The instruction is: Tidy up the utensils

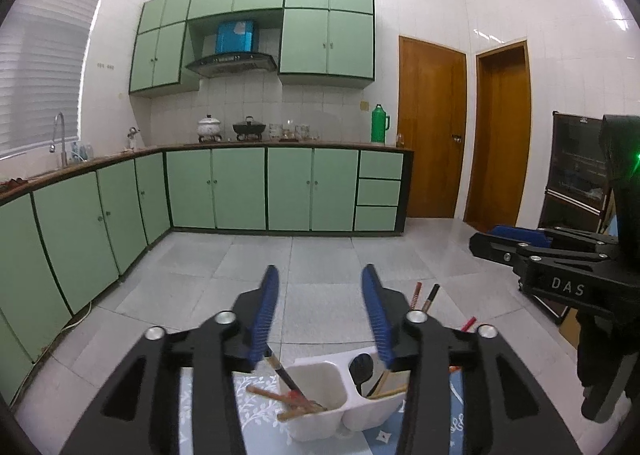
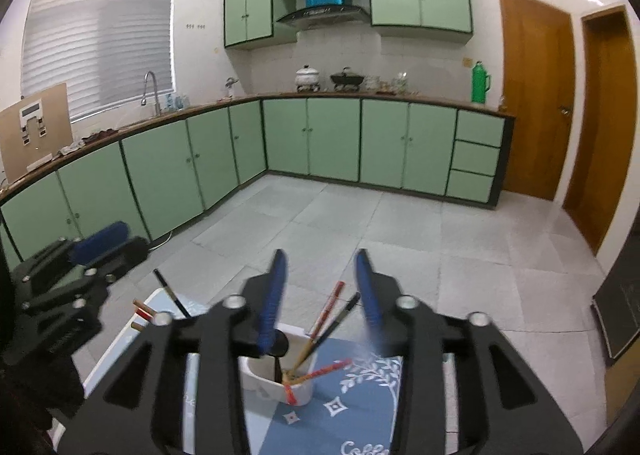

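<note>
A white two-compartment utensil holder point(image 1: 320, 411) stands on a blue patterned mat point(image 1: 384, 441) below my left gripper point(image 1: 322, 279). Its left compartment holds several chopsticks point(image 1: 298, 399); its right one holds a black spoon point(image 1: 361, 369) and more chopsticks. My left gripper is open and empty above the holder. In the right wrist view the holder point(image 2: 276, 379) shows the spoon point(image 2: 278, 347) and chopsticks point(image 2: 328, 313) sticking up. My right gripper point(image 2: 322, 261) is open and empty above it. Each gripper shows in the other's view, the right one point(image 1: 516, 243) and the left one point(image 2: 102, 243).
Green kitchen cabinets point(image 1: 240, 187) and a countertop with pots run along the far walls. Two wooden doors point(image 1: 432, 127) stand at the right. A dark cabinet point(image 1: 576, 171) is at the far right. The mat point(image 2: 340, 407) covers a small table over a tiled floor point(image 2: 400, 239).
</note>
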Available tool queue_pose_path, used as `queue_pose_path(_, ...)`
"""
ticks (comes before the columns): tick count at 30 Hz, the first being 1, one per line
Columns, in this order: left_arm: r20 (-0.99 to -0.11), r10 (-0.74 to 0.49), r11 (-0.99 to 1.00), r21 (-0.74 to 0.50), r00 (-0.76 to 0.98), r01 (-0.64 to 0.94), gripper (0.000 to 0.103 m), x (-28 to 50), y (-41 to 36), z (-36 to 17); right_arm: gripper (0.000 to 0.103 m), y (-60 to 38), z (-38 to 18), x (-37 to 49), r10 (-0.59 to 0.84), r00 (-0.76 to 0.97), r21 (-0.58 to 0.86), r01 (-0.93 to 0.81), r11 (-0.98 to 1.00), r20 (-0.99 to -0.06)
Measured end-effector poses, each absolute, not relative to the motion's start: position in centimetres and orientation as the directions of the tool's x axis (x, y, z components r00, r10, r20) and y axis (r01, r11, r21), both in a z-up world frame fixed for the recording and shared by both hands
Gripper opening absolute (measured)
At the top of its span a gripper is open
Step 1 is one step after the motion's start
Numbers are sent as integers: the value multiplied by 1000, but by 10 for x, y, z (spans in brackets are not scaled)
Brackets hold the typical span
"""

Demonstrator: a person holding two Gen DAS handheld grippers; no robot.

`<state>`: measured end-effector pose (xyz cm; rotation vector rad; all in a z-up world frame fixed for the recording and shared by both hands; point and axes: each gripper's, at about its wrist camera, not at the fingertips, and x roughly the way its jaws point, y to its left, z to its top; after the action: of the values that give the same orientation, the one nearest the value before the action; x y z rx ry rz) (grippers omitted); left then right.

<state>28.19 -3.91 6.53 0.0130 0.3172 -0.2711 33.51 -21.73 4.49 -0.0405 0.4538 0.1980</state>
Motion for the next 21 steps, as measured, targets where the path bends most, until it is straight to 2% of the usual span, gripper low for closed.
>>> queue_pose_path(2, -302, -267, 962, -34, 915, 270, 58, 269, -36, 70, 52, -224, 48, 318, 161, 893, -4, -179, 984, -421)
queue_pose_path(6, -305, -278, 960, -44, 911, 278, 77, 237, -30, 68, 75, -236, 47, 285, 142, 906, -7, -158, 987, -400)
queue_pose_path(9, -309, -278, 960, -65, 910, 271, 84, 216, -23, 63, 89, -245, 41, 257, 133, 915, 1, -143, 990, -381)
queue_pose_path(12, -327, -259, 966, -74, 909, 248, 91, 194, -18, 52, 93, -257, 32, 229, 141, 915, 37, -137, 990, -379)
queue_pose_path(21, -401, -217, 975, -48, 890, 217, 97, 138, -18, 26, 97, -253, 5, 164, 150, 905, 52, -141, 989, -399)
